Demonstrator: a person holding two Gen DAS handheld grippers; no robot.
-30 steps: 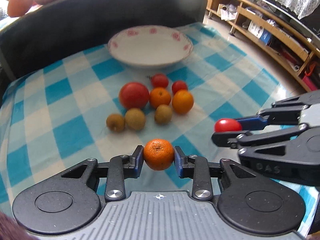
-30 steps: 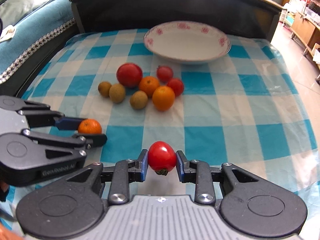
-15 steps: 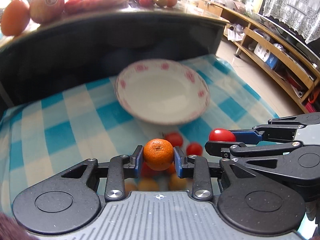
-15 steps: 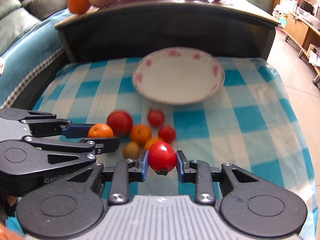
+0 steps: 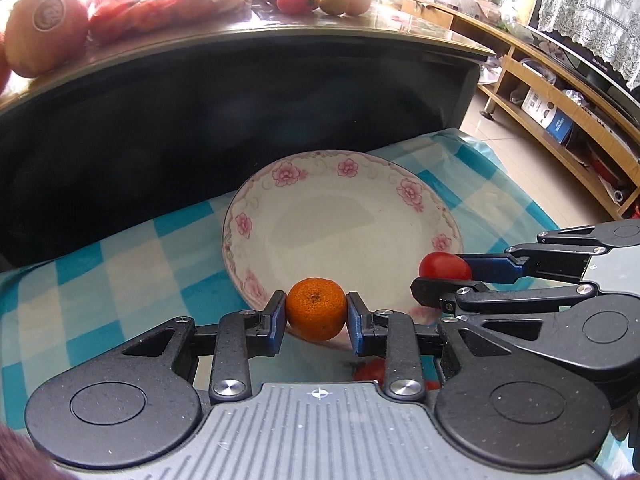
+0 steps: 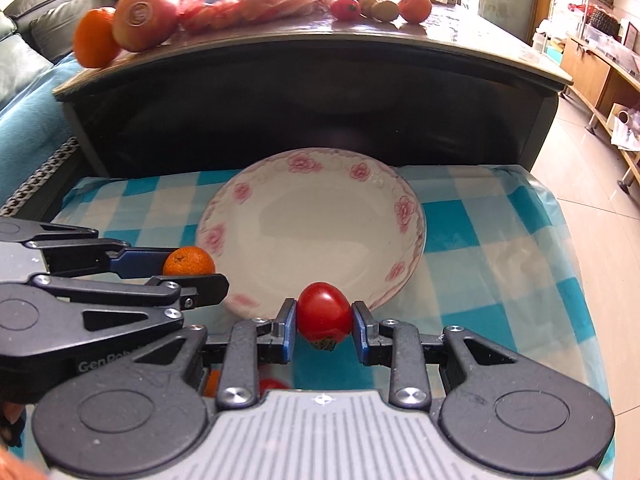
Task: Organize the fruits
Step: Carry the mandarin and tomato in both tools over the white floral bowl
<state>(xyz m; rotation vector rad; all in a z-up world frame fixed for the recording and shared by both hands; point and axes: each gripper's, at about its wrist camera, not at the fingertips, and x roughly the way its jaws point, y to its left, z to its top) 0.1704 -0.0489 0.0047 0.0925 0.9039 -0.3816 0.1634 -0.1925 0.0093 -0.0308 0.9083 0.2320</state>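
My left gripper (image 5: pixel 316 314) is shut on a small orange mandarin (image 5: pixel 316 309) and holds it over the near rim of a white plate with pink flowers (image 5: pixel 344 224). My right gripper (image 6: pixel 325 317) is shut on a red tomato (image 6: pixel 325 312) at the plate's (image 6: pixel 316 224) near rim. Each gripper shows in the other's view: the right one with the tomato (image 5: pixel 444 266), the left one with the mandarin (image 6: pixel 188 262). The plate holds nothing. The other fruits on the cloth are mostly hidden under the grippers; bits of red show (image 5: pixel 370 370).
The plate stands on a blue-and-white checked cloth (image 5: pixel 120 264). Behind it rises a dark table edge (image 6: pixel 312 92) with more fruit on top (image 6: pixel 140 20). Wooden shelves (image 5: pixel 560 92) stand at the right, a sofa (image 6: pixel 24 64) at the left.
Both grippers have moved forward with their fruit, from above the fruit pile to the plate's near rim. The plate looks larger and closer; the pile has dropped out of sight.
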